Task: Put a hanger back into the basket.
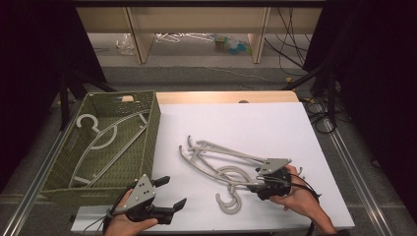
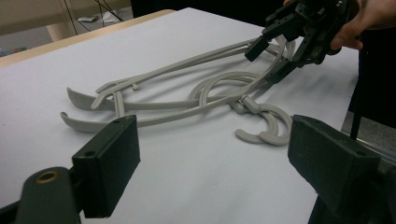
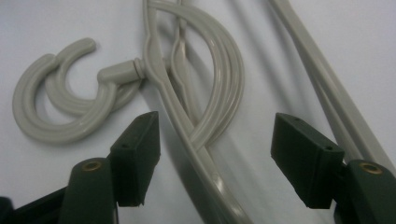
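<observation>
A tangle of grey plastic hangers (image 1: 216, 160) lies on the white table (image 1: 255, 123), with its hooks (image 1: 228, 201) toward the front edge. My right gripper (image 1: 253, 181) reaches into the tangle from the right. In the right gripper view its jaws (image 3: 215, 154) straddle a curved hanger arm (image 3: 205, 93) with a gap on both sides, so they are open. The hooks (image 3: 56, 116) lie just left of them. My left gripper (image 1: 173, 191) hovers open at the front left, nothing between its jaws (image 2: 210, 158), facing the hangers (image 2: 187, 100) and the right gripper (image 2: 266, 63).
A green woven basket (image 1: 155, 128) stands at the table's left side with one grey hanger (image 1: 105, 137) lying in it. Beyond the far wooden edge (image 1: 226, 96) are shelf legs and loose cables on the floor. A person's hands hold both grippers at the front edge.
</observation>
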`<state>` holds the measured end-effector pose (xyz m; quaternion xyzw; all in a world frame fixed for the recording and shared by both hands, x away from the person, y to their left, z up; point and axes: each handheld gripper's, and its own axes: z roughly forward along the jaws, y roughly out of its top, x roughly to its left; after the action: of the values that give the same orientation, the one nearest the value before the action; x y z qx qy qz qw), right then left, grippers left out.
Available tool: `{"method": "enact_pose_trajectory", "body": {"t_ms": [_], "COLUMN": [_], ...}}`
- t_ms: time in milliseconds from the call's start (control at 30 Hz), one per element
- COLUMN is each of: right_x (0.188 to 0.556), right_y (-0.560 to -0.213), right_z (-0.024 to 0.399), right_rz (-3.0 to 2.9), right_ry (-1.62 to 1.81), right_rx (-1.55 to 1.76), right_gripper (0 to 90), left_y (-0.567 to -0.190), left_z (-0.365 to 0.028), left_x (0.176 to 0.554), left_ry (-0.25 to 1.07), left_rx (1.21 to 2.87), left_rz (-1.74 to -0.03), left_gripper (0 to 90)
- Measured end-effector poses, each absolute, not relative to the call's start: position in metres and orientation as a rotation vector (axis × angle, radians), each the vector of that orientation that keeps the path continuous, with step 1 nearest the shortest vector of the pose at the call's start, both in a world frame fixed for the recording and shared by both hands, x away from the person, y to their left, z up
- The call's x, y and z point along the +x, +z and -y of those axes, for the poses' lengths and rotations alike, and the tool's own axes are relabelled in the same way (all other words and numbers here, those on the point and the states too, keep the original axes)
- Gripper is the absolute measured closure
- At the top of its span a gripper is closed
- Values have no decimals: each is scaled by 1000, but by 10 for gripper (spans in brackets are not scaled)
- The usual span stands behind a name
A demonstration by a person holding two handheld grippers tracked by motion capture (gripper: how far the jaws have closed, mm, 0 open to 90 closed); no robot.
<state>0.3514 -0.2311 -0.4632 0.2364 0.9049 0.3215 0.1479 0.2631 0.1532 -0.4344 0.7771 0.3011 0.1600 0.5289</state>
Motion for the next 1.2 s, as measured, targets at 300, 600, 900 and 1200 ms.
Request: {"method": "enact_pose_trajectory", "body": {"t_ms": [300,600,900,1200], "right_x": [358,362,361,354], "right_y": [-471,-474,-469,-451], "right_z": [227,228,228,227], "right_rz": [-2696,-2776,-2791,-2748], "right_ry": [861,844,757,684], "right_rx": [636,581,428,238], "right_gripper": [463,602,736,760], "left_y": [-436,-437,-441,-443], "left_z": [-152,-151,-144,-138], "left_x": [263,263,264,267], "left_ry": [368,370,342,345], "left_rx": [1864,1901,1927,1932], "left_rz": [-700,-674,-653,-670], "left_gripper": [168,170,173,195]}}
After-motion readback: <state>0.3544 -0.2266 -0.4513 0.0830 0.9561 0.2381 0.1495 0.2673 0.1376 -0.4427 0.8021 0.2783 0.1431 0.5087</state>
